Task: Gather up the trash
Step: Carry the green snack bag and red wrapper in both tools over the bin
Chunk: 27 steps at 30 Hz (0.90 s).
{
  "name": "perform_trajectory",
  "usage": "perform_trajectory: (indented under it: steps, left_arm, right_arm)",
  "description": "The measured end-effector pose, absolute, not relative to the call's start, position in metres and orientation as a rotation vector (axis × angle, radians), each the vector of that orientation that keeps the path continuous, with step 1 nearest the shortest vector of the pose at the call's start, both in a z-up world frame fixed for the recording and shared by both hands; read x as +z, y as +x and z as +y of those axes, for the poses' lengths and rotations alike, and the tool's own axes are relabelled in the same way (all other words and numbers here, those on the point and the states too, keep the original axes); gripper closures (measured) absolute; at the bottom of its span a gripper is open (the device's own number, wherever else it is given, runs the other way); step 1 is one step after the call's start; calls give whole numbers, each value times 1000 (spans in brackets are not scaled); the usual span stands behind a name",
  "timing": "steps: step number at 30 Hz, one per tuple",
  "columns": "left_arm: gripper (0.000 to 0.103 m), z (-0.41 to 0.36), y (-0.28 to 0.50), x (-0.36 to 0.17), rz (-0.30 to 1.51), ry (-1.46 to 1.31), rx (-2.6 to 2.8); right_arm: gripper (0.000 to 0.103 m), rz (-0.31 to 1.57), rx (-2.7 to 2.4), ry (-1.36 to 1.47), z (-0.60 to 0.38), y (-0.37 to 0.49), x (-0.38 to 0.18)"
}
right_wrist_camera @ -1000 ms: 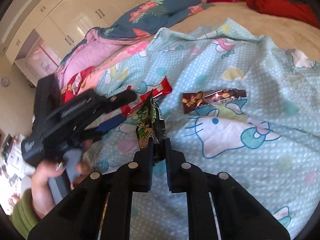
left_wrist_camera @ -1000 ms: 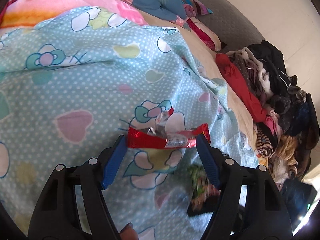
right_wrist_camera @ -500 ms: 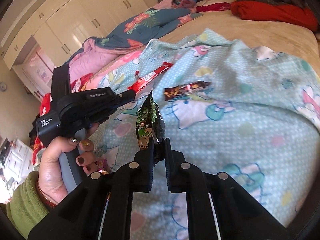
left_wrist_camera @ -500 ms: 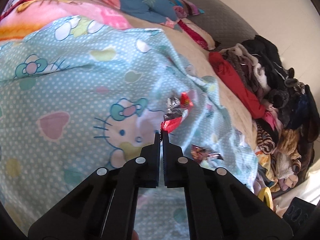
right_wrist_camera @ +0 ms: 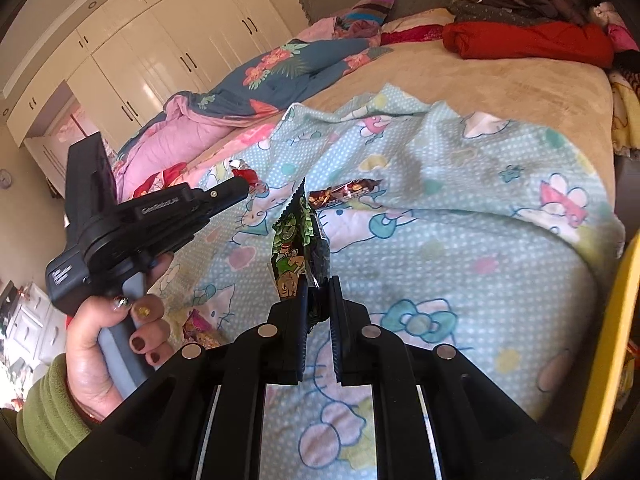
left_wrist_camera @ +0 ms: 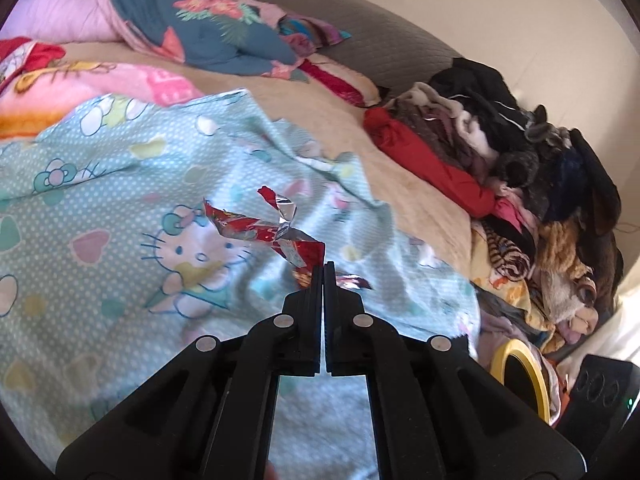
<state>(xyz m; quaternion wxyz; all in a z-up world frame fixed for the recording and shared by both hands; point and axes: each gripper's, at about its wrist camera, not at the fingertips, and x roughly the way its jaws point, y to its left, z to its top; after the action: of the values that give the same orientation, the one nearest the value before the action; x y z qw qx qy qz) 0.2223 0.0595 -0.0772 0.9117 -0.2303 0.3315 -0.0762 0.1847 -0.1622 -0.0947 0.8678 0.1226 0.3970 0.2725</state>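
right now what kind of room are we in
A bedroom, most likely. A bed with a Hello Kitty sheet and a floral quilt fills the view, built-in white wardrobes line the far wall, and clothes are piled along the bed's edge.

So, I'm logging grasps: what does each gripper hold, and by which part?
Left gripper pinches the red wrapper by its near end. Right gripper grips the green snack packet by its bottom edge.

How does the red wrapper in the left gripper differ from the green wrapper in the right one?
The red wrapper is torn open, crumpled and shows silver foil; the green wrapper looks flatter, with a cartoon print. The red one leans leftward from its grip; the green one stands upright. Each is pinched at one end by a hand-held gripper.
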Motion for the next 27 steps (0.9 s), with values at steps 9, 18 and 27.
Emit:
perform_trajectory:
  steps: [9, 18, 27]
  left_arm:
    - [103, 29, 195, -54, 651, -432, -225]
    - [103, -4, 180, -33, 634, -381, -288]
    - [103, -31, 167, -24, 637, -340, -338]
  right_arm:
    - [93, 783, 532, 269, -194, 171, -79]
    - [93, 738, 486, 299, -228, 160, -65]
    - [93, 700, 428, 331, -267, 153, -54]
